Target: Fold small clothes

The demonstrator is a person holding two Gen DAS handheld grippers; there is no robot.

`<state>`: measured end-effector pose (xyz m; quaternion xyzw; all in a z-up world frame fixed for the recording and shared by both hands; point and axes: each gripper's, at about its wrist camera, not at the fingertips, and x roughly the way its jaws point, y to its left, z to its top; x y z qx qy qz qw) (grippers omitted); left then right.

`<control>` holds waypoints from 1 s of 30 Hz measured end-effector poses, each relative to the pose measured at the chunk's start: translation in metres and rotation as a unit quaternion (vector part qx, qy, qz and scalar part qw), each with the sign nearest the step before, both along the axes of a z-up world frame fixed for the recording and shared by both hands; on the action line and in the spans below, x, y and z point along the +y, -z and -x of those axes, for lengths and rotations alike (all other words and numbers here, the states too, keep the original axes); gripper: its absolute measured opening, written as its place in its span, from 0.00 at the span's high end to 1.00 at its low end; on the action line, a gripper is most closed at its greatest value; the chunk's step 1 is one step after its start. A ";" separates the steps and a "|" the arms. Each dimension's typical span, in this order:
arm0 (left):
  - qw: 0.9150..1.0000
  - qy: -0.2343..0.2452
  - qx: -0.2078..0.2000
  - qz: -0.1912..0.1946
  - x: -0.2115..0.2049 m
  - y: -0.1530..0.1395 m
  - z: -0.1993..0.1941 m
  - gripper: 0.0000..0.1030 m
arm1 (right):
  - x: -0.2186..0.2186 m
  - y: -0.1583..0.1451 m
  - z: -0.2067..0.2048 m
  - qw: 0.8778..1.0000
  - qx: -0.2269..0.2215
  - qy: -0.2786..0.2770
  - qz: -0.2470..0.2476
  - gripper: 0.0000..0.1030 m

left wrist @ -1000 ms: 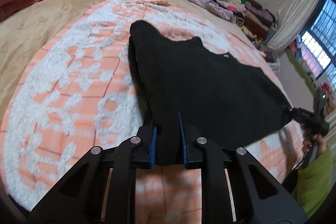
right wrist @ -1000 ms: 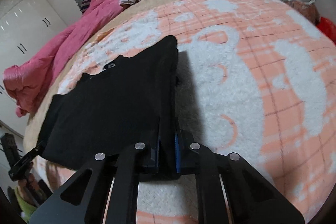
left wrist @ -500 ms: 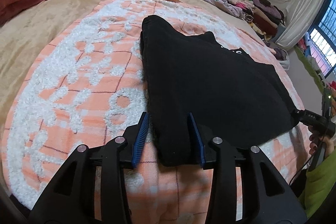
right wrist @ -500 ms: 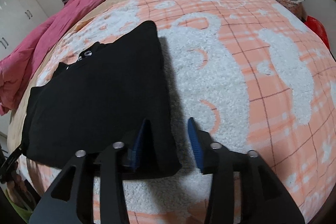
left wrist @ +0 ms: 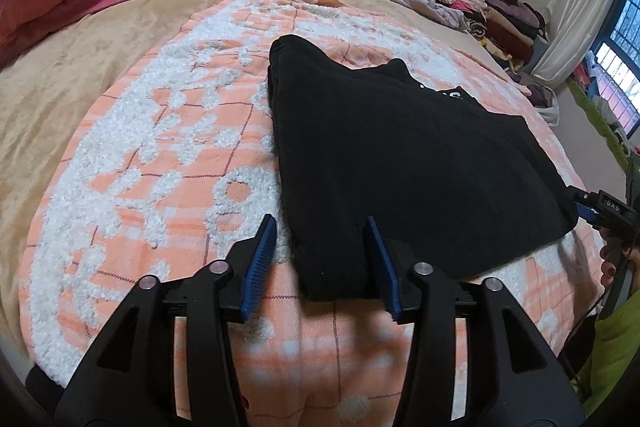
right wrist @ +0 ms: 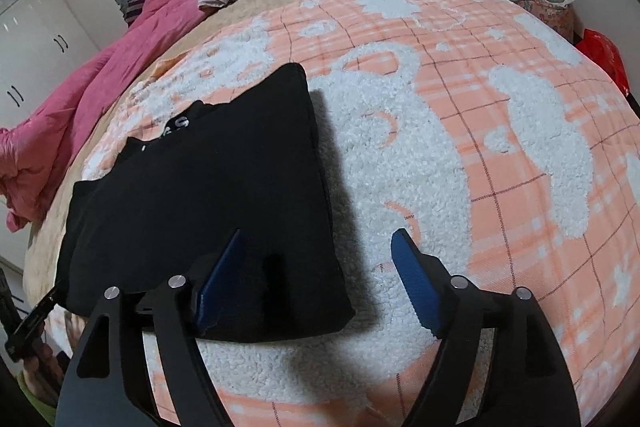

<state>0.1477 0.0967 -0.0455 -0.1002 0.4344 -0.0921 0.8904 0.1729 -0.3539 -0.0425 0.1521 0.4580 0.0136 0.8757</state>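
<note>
Change: both grippers now wide apart, black garment [left wrist: 400, 163] released on bed
Left gripper [left wrist: 322, 263]: apart, empty
Right gripper [right wrist: 316, 283]: apart, empty
Meaning: fold probably laid down

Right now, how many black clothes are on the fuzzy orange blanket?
1: the black garment lies folded flat mid-blanket, between the open left gripper and right gripper. Others may be hidden.

Both wrist views look low, close across the black garment [left wrist: 400, 155] from opposite corners.
</note>
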 end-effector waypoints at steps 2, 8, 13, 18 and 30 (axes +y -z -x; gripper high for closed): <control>1.000 0.000 -0.001 -0.001 0.000 -0.001 0.000 0.61 | 0.000 -0.003 0.001 1.000 -0.006 0.001 -0.001 0.22; 1.000 -0.002 -0.005 -0.006 -0.001 -0.005 0.006 0.53 | 0.004 -0.011 0.005 1.000 -0.023 -0.003 -0.001 0.15; 1.000 -0.005 -0.011 -0.007 -0.001 -0.010 0.009 0.50 | 0.009 -0.020 0.009 0.999 -0.042 -0.011 0.000 0.09; 1.000 -0.010 -0.018 -0.008 0.002 -0.016 0.012 0.35 | 0.016 -0.028 0.011 0.998 -0.060 -0.023 0.002 0.07; 0.999 -0.037 -0.031 -0.021 0.015 -0.027 0.015 0.27 | 0.038 -0.042 0.016 0.994 -0.093 -0.056 0.009 0.05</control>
